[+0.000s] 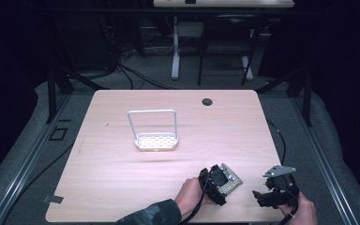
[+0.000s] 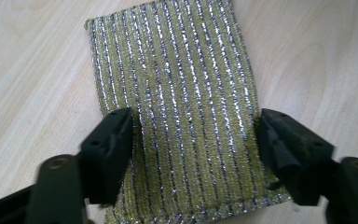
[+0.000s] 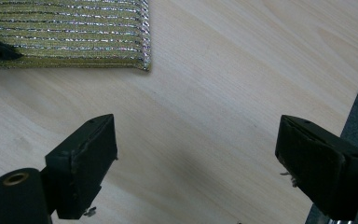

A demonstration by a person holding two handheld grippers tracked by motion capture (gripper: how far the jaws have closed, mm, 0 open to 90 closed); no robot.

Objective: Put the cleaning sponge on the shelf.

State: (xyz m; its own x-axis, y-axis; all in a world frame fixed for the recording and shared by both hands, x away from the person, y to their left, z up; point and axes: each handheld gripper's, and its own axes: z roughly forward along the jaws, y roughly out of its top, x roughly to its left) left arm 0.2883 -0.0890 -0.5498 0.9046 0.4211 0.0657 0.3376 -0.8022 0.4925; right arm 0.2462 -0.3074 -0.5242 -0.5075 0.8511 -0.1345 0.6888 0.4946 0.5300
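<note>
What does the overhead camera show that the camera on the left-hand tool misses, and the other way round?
Only the high view takes in the white wire rack, the right gripper and the person's hands. Only the left gripper view reveals the sponge's gold-green weave with glittery silver threads, and the open jaws set at its two long edges. Both share the sponge, the left gripper and the wooden table.

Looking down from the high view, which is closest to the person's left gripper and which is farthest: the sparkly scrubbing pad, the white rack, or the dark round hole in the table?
From the left gripper:
1. Sparkly scrubbing pad, right at the gripper, between its jaws, near the table's front edge.
2. White rack, mid-table, farther back and to the left.
3. Dark round hole, near the table's far edge.
</note>
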